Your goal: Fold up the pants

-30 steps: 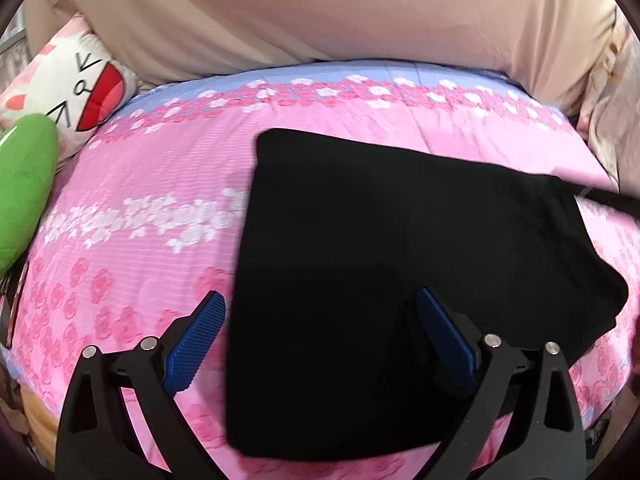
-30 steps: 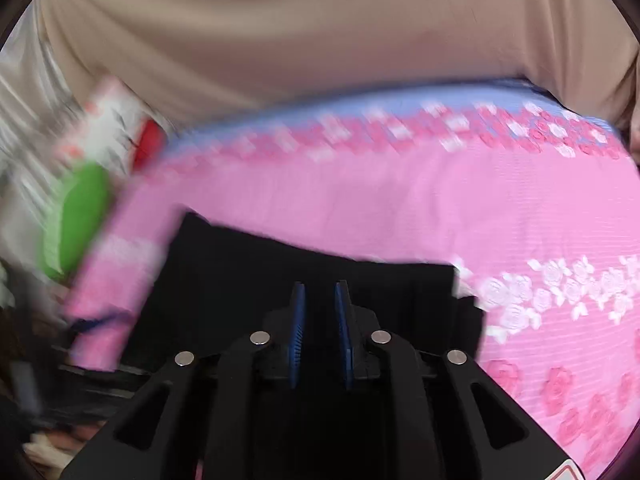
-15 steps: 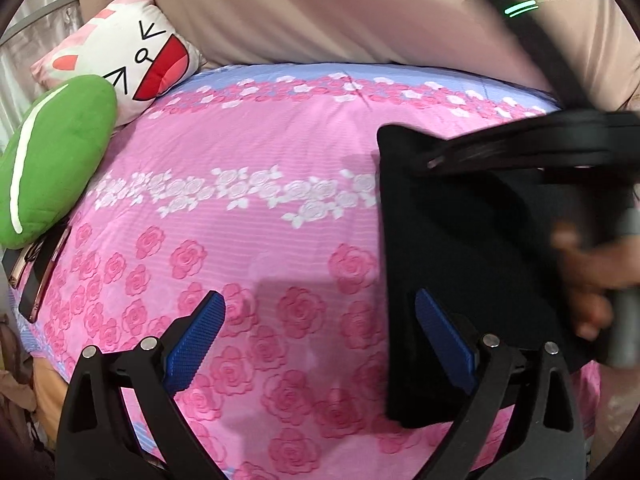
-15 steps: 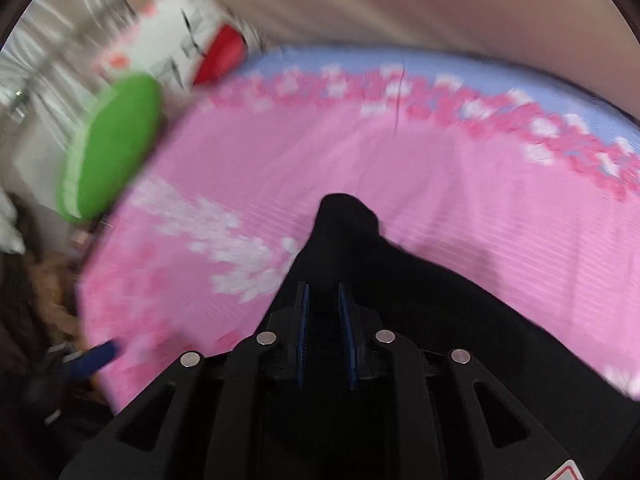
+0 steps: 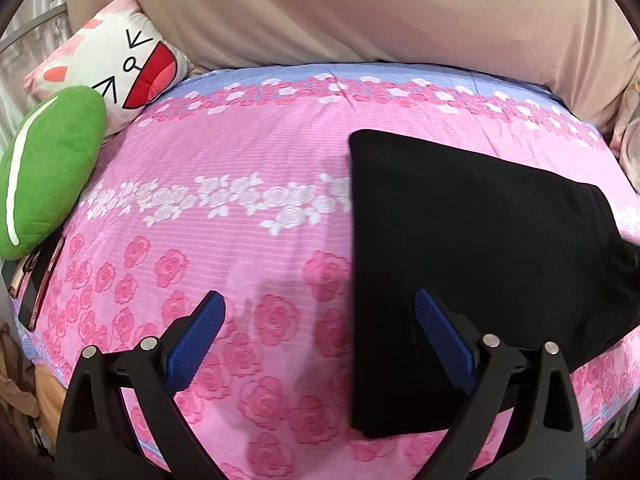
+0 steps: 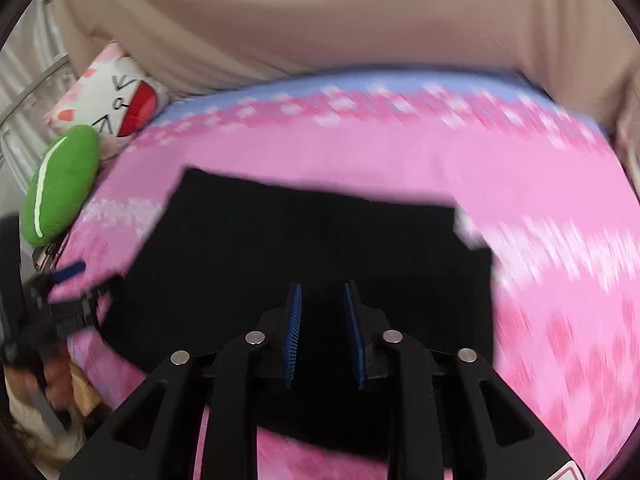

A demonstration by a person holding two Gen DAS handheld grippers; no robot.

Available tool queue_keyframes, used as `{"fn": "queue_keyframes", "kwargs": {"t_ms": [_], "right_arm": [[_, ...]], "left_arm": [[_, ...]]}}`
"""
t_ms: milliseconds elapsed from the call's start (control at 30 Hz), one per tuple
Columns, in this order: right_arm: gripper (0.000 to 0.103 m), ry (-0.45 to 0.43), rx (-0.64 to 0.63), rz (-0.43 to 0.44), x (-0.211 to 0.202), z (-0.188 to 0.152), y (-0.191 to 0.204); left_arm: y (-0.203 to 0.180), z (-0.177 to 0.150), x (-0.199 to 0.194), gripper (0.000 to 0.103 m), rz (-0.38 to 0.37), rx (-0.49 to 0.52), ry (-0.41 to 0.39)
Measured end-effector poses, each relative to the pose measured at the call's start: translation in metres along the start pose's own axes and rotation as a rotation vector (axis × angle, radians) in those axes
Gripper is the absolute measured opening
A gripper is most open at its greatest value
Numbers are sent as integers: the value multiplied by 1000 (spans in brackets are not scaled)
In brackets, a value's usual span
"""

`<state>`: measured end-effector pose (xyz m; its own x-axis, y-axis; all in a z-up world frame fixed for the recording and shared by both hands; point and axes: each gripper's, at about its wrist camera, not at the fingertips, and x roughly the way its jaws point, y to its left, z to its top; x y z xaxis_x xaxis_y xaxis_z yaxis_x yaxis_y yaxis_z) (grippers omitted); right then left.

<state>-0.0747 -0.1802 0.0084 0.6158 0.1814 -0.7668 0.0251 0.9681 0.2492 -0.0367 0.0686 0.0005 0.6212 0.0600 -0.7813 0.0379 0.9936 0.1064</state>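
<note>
- The black pants (image 5: 472, 248) lie on the bed (image 5: 248, 160) as a folded slab, flat on the pink rose-print sheet, right of centre in the left wrist view and near the bed's front edge.
- A second ago the right tool (image 6: 322, 320) was pressed together on a fold of the cloth and carrying it across; now its jaws are opening, and the pants sit below and beyond them with no cloth visibly caught between the pads.
- The left tool (image 5: 320, 340) is spread wide and empty, as it was a second ago. It has shifted sideways: its right pad (image 5: 442, 340) now hangs over the pants' left edge, its left pad over bare sheet.
- The right wrist view is blurred, so fine detail of the fold's edges cannot be told there.
- My reading: the fold has just been laid and released, so the pants look close to done; what may remain is smoothing or one more fold.
- A green plush (image 5: 48, 168) and a cartoon pillow (image 5: 120, 56) lie at the bed's far left, well apart from the pants.
</note>
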Motion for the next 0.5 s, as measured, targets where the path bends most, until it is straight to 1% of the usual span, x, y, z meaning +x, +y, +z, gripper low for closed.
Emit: {"fn": "queue_keyframes", "kwargs": {"t_ms": [33,67,133,200,233,267,300,367,433,467,500], "right_arm": [[16,11,20,-17,-1,-9,-11],[14,7,26,-16,0,-15,-18],[14,-17,54,23,-3,-23,-29],[30,-38,70,30,-13,-23,-29],[53,-58,63,7,-18,-24,-27],[62,-73,55,-22,-22,-24,-26],[62,-83,52,-47,-24,-26,-27],[62,-58,70,-23,-20,-31,-34],[57,-29,103,10,-10,-38,-41],[46,-34,112,38,-5,-41,-43],[38,-49,122,62,-4,-43,-44]], "left_arm": [[-5,0,0,94,2,7,1],[-10,1,-1,94,5,14,1],[-20,2,-5,94,12,30,-2],[-27,2,-8,94,20,41,-6],[-29,1,-9,94,21,45,-8],[-31,1,-11,94,22,51,-9],[-33,1,-12,94,23,54,-9],[-37,-1,-13,94,22,63,-5],[-39,-2,-13,94,21,64,0],[-40,-2,-13,94,21,63,5],[-40,-3,-13,94,20,59,8]]}}
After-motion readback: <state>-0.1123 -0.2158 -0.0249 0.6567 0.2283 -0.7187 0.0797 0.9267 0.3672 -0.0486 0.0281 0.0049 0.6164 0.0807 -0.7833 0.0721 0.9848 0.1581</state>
